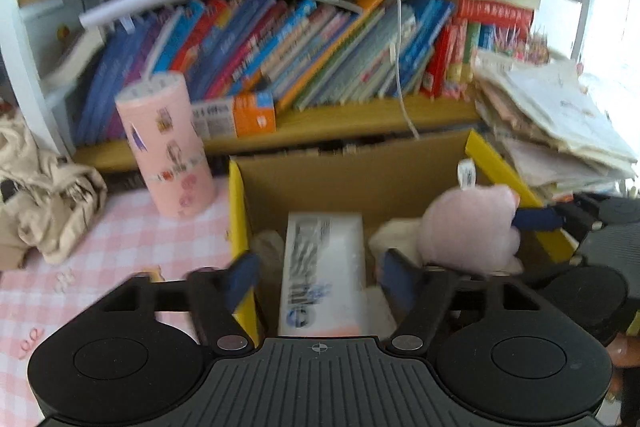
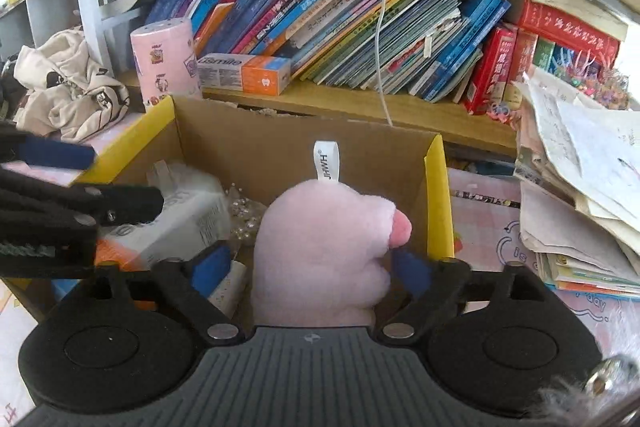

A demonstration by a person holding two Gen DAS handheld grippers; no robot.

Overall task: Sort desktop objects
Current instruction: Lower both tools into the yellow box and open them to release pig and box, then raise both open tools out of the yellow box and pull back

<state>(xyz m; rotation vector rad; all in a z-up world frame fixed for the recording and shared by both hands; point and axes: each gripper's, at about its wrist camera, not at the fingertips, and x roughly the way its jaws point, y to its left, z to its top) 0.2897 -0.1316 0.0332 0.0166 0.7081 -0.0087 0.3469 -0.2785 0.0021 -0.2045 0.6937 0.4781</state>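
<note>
An open cardboard box (image 1: 352, 179) (image 2: 280, 147) with yellow flaps stands on the desk. Inside it lie a white printed carton (image 1: 324, 259) (image 2: 192, 219) and a pink plush toy (image 1: 468, 227) (image 2: 320, 239) with a white loop tag. My left gripper (image 1: 318, 277) hangs over the box with its blue pads either side of the carton, a gap showing on both sides, so it is open. My right gripper (image 2: 312, 269) straddles the plush; the left pad stands clear of it and the right pad is close beside it, so it is open too.
A pink cylinder (image 1: 168, 147) (image 2: 164, 63) and a toothpaste box (image 1: 236, 117) (image 2: 244, 69) stand left of the box, by a shelf of leaning books (image 1: 304, 55). A paper stack (image 1: 552, 131) (image 2: 580, 179) crowds the right. Beige cloth (image 1: 44, 187) lies at left on the pink checked tablecloth (image 1: 120, 247).
</note>
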